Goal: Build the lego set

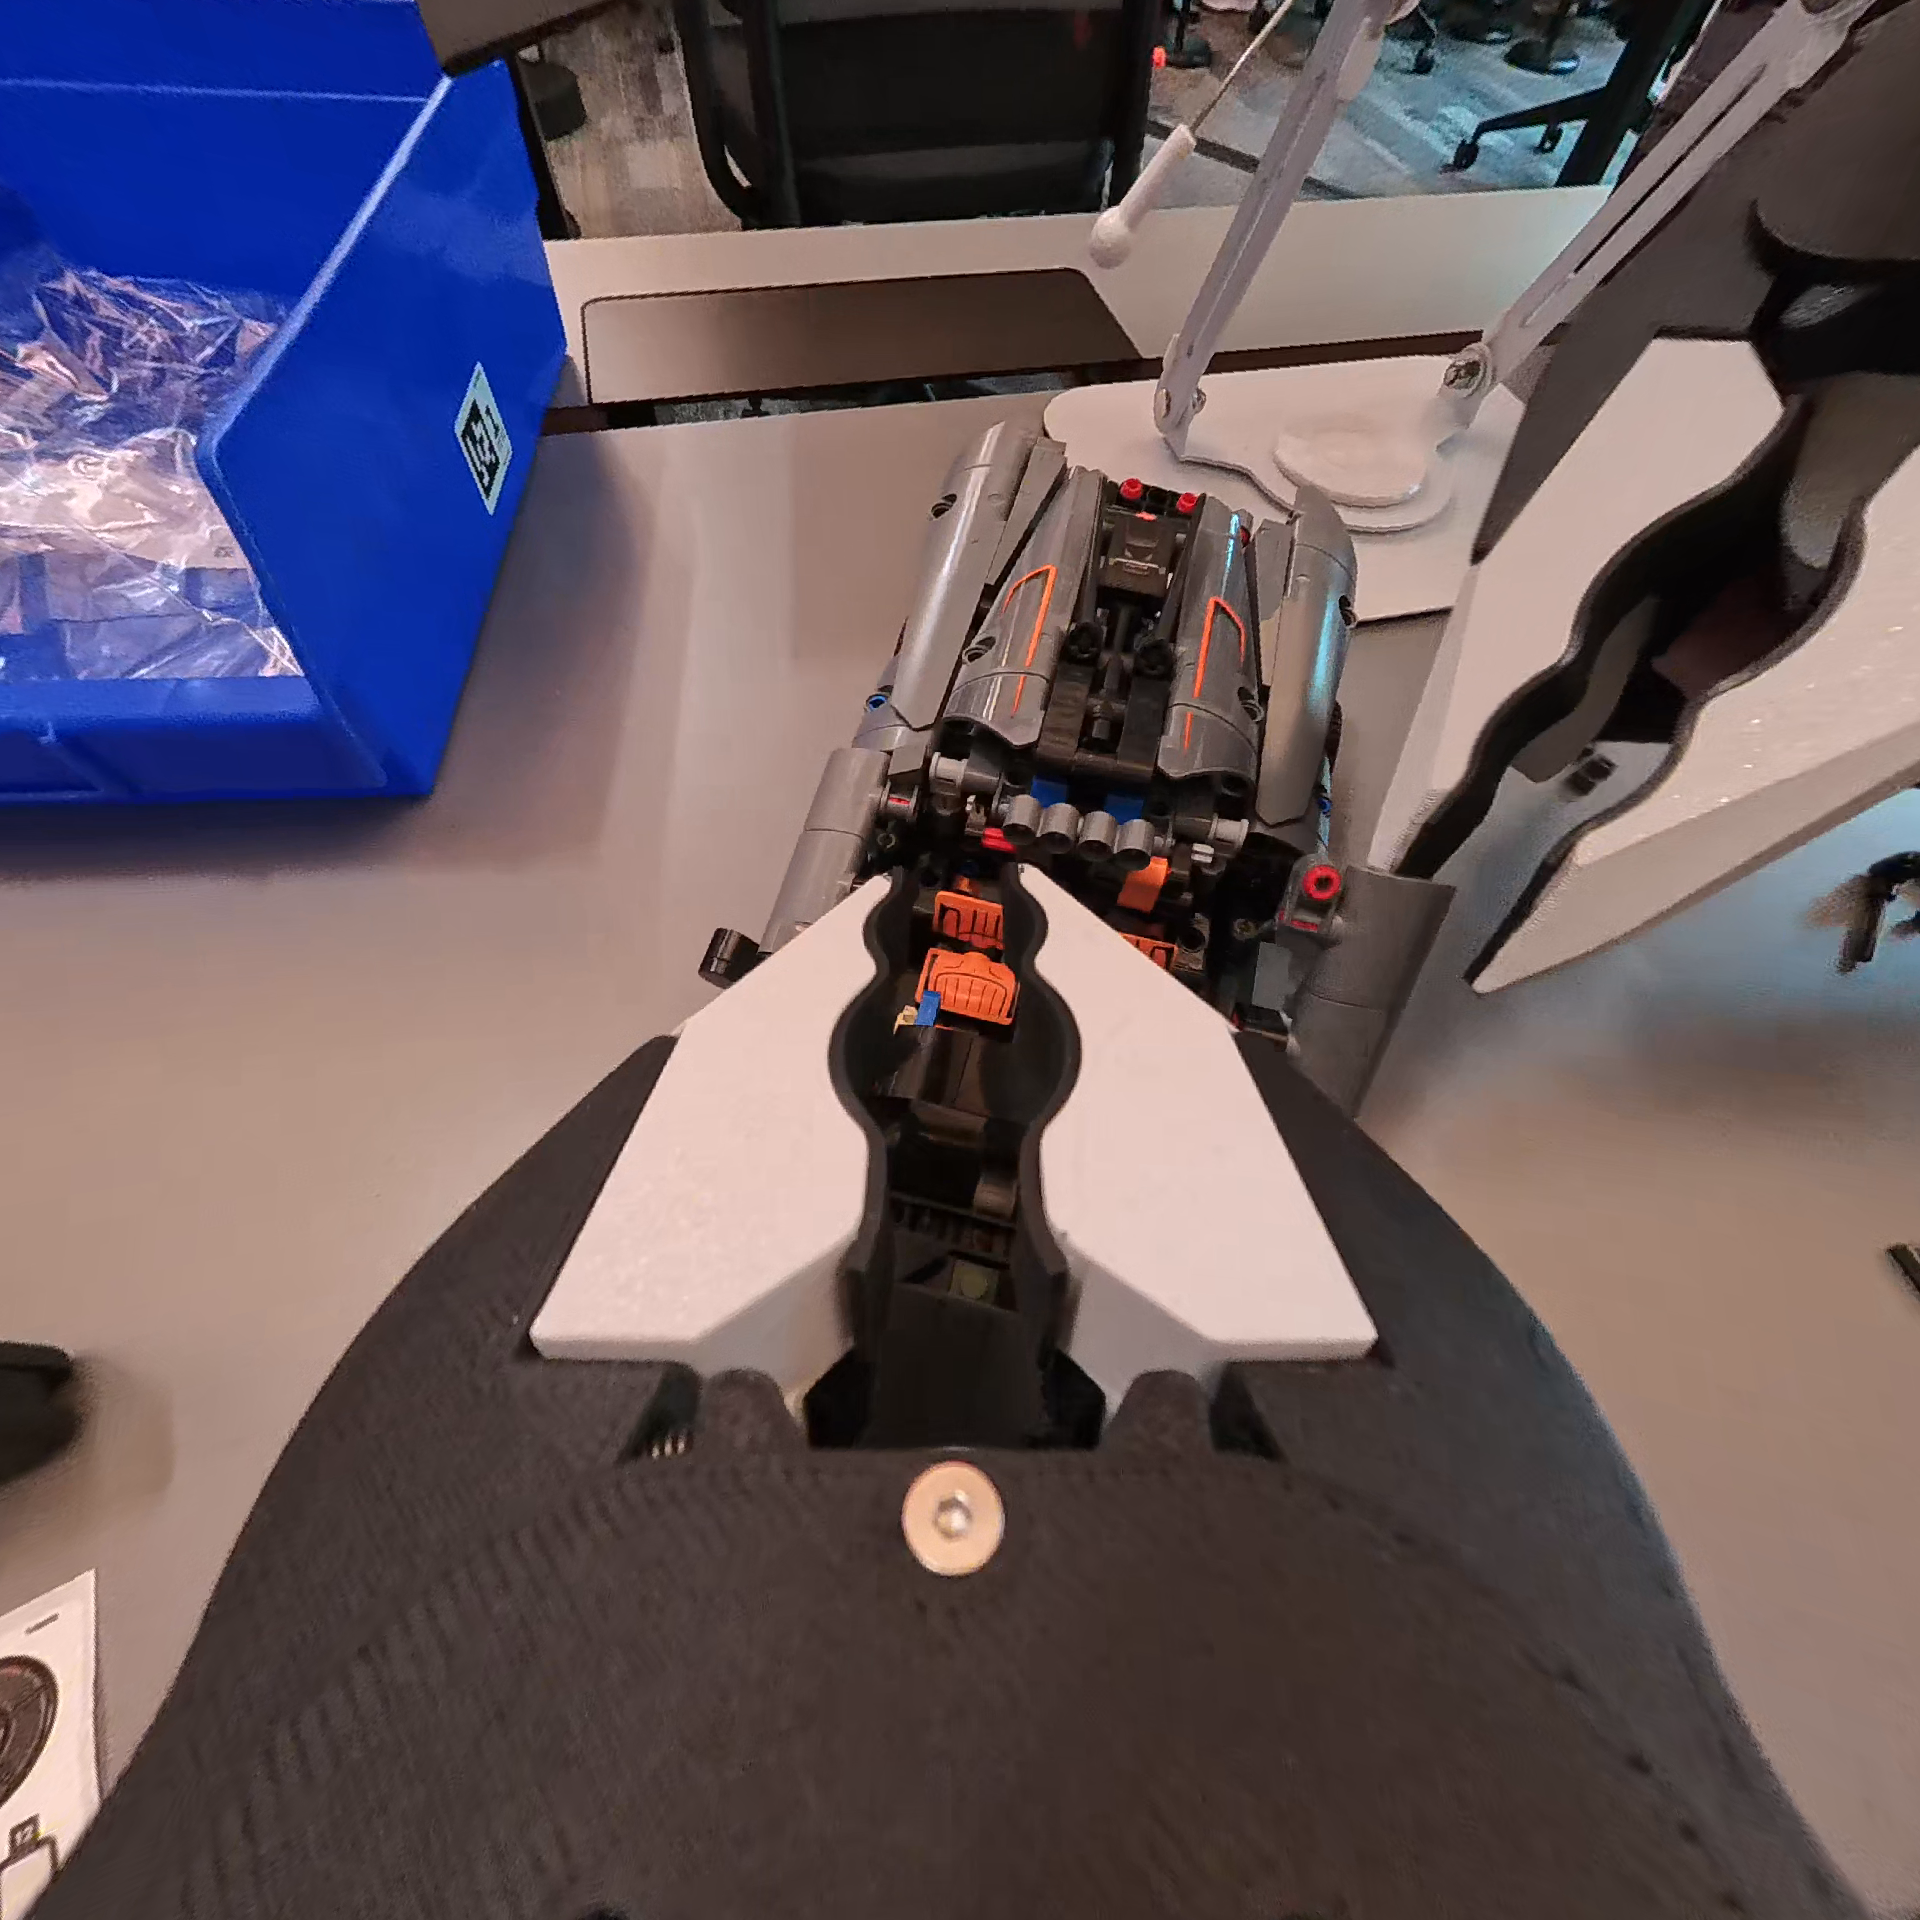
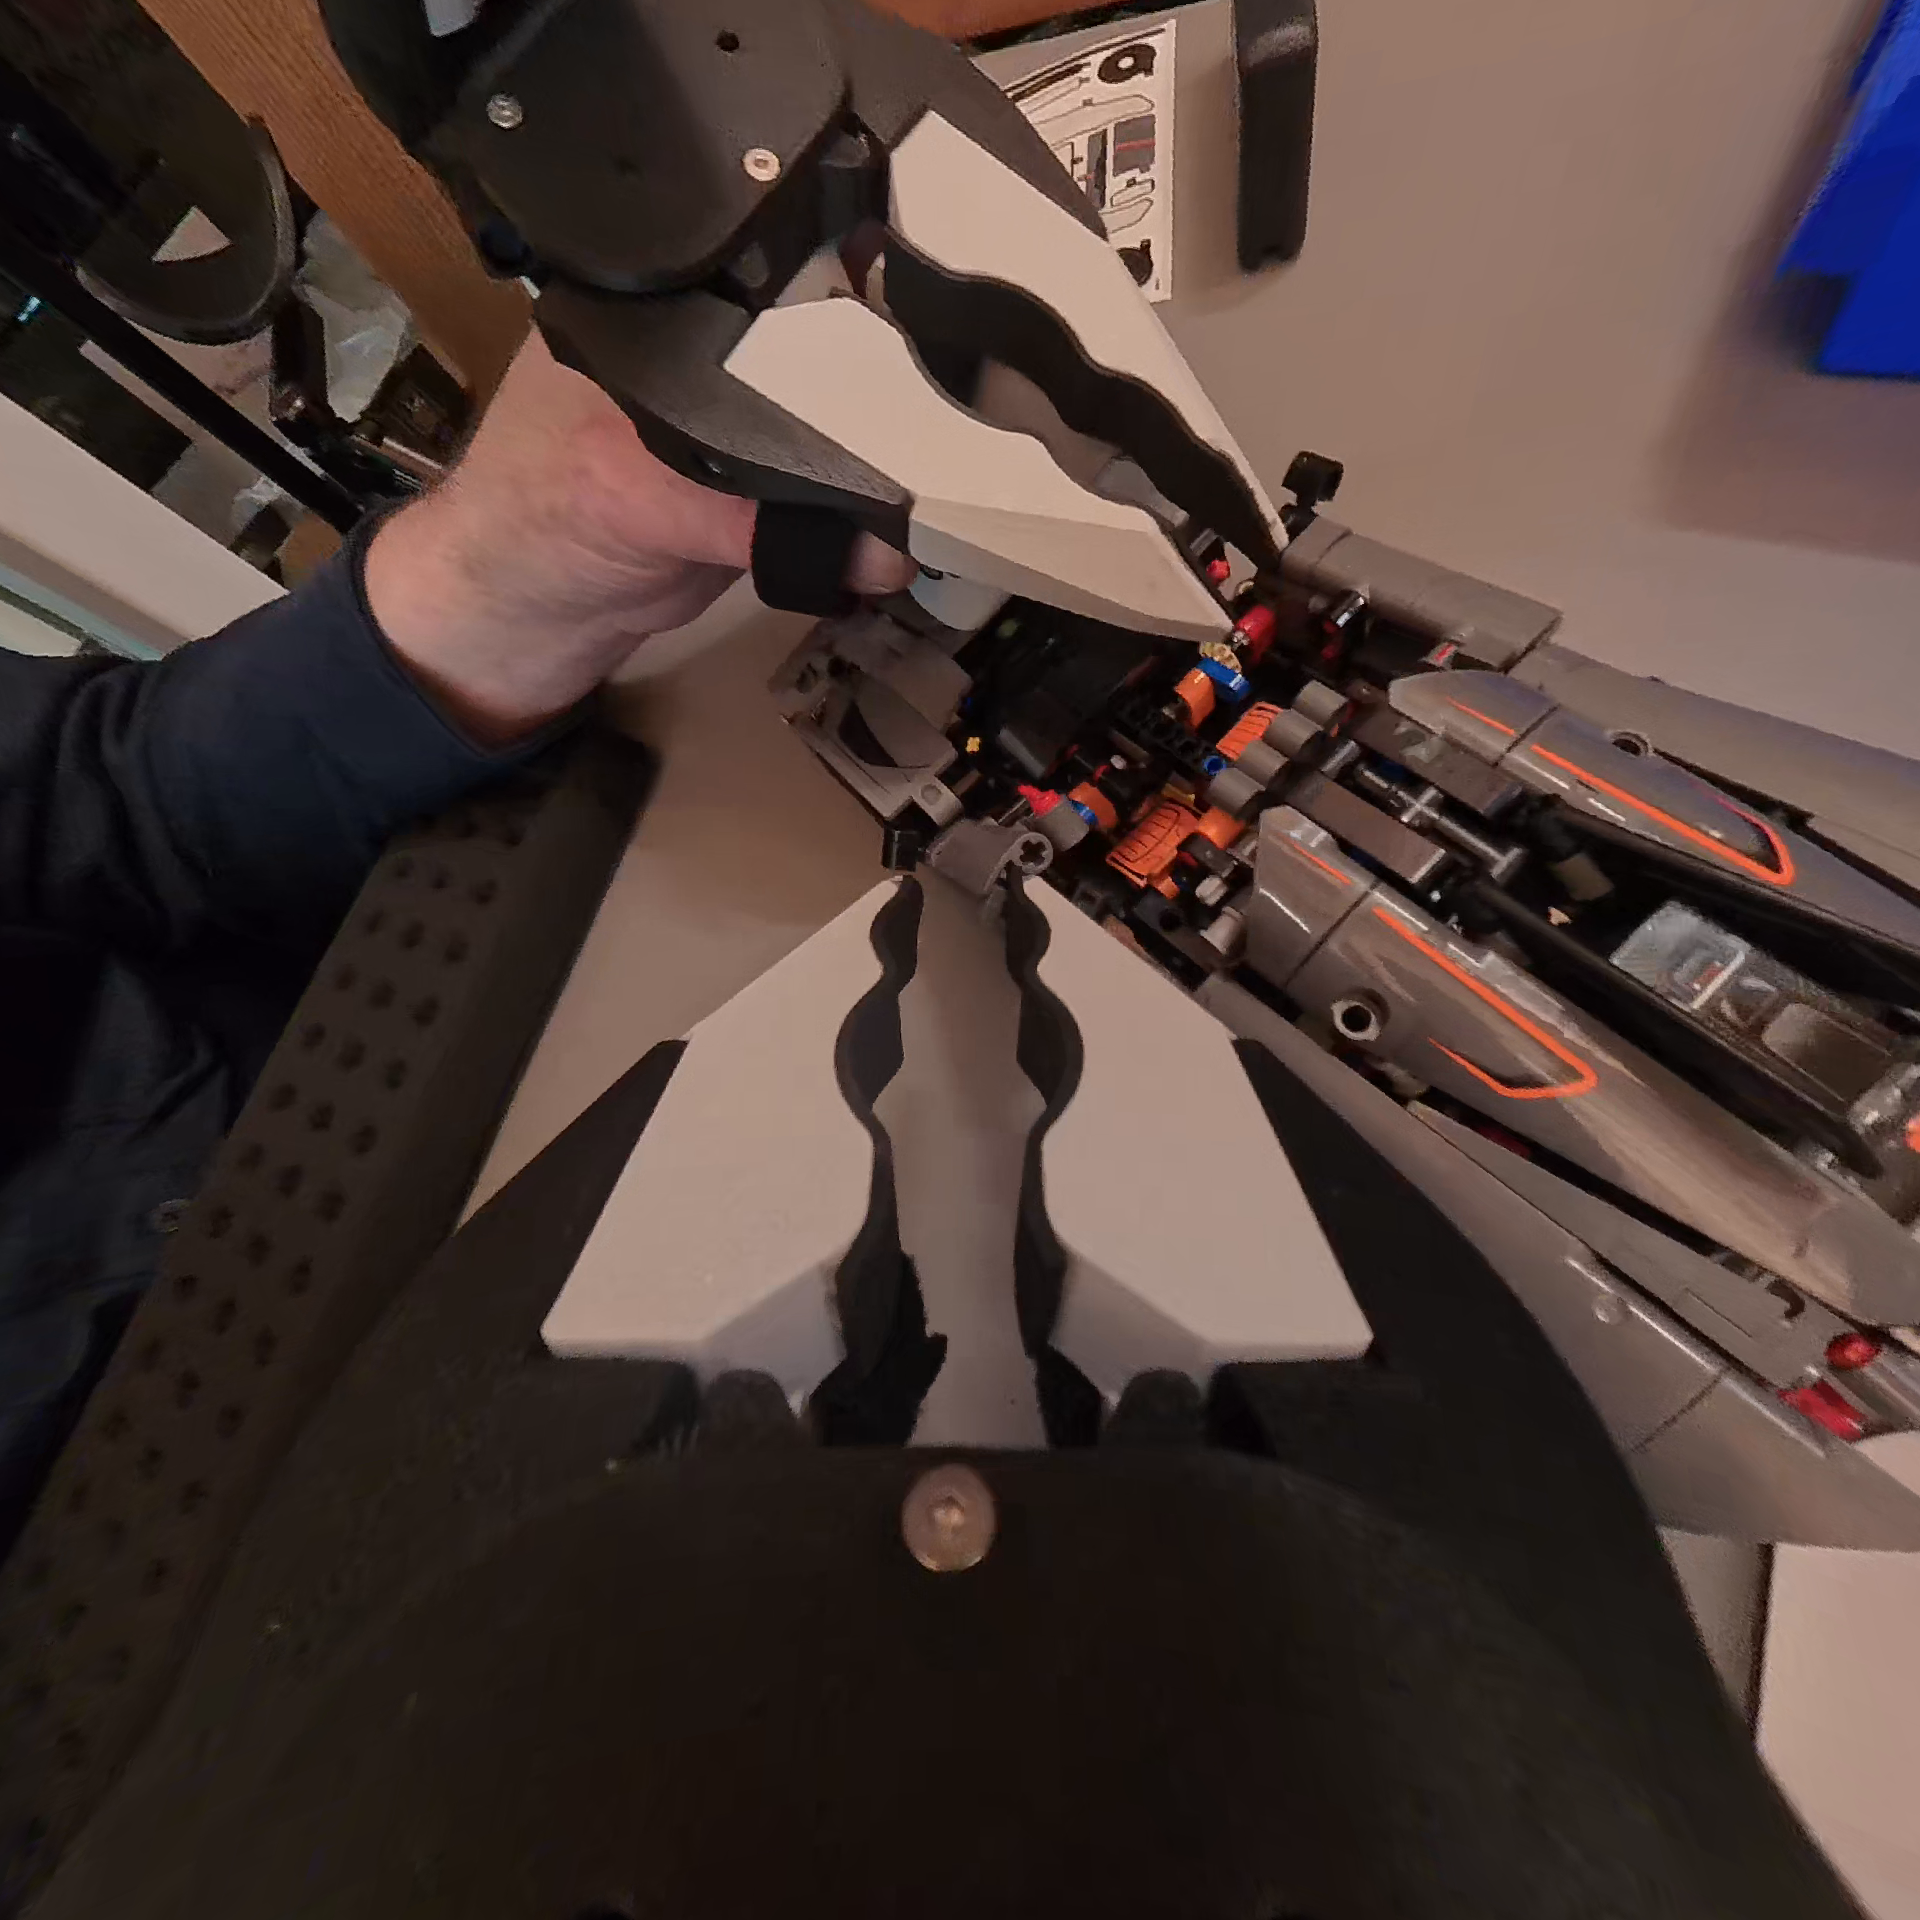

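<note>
working the open cabin of the grey lego car [image 1: 1101,665] on the desk [image 1: 312,987]: left hand-held gripper [image 1: 956,894] tips nearly closed inside it, grip unclear; right hand-held gripper [image 2: 961,894] slightly parted, empty, probably bracing a corner.

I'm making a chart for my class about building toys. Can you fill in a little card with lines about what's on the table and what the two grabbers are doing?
model: grey Lego car with orange stripes, partly built, lying on the table
left gripper: open, tips at the car's open middle, over the orange seats
right gripper: open, tips beside a grey connector at the car's edge
holding nothing: both, as far as visible
blue bin: holds clear plastic bags
sticker sheet: flat on table
lamp stand: white, behind car
</note>
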A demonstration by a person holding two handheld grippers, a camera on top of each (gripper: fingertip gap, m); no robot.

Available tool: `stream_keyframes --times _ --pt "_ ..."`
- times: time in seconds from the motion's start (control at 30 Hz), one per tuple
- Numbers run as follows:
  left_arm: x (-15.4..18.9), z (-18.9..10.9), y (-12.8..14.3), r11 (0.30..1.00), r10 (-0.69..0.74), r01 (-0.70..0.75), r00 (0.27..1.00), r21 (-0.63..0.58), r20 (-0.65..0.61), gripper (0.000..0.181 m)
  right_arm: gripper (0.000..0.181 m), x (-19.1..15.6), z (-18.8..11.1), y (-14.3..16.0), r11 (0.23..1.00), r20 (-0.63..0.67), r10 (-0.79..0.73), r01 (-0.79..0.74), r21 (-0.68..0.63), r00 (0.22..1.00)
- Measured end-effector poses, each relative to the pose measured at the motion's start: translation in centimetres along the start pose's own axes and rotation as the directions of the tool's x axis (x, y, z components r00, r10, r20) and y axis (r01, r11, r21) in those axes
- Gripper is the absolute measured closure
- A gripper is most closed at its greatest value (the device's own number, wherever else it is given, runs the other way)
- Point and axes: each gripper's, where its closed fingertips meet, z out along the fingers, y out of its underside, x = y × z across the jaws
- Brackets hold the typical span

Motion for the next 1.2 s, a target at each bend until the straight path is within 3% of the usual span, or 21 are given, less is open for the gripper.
stream_keyframes --times 0.23,0.47,0.6,0.73,0.9,1.0,1.2 --pt "0.0 0.0 0.0 1.000 -0.005 0.005 1.000 0.000 -0.002 0.167 0.165 -0.7 0.4 -0.5 1.000 -0.007 -0.024 0.024 -0.004 1.000" --pt "-1.1 -0.6 0.0 1.000 -0.008 0.007 0.999 0.016 0.047 0.164 0.159 1.2 -1.0 -0.1 1.000 -0.045 0.023 -0.022 0.018 0.999" --pt "-4.3 -2.6 0.0 0.999 -0.045 0.041 0.985 0.027 0.167 0.160 0.154 3.5 -3.7 -0.4 0.996 -0.129 0.061 -0.052 0.076 0.990" --pt "-7.4 -3.8 1.2 0.996 -0.077 0.084 0.977 -0.026 0.197 0.150 0.151 6.9 -6.5 1.1 0.996 -0.311 0.087 -0.077 0.045 0.946" --pt "-6.6 -2.1 3.5 0.967 -0.220 0.213 0.975 -0.139 -0.032 0.133 0.144 8.9 -7.5 2.9 0.992 -0.404 0.111 -0.126 -0.009 0.908" --pt "-4.2 -1.2 4.4 0.929 -0.350 0.300 0.902 -0.216 -0.252 0.125 0.142 8.9 -7.3 3.0 0.993 -0.398 0.108 -0.121 -0.008 0.911" --pt "-2.1 -0.6 4.7 0.894 -0.440 0.330 0.776 -0.303 -0.453 0.116 0.130 9.6 -8.8 4.1 0.988 -0.469 0.081 -0.133 -0.078 0.879"
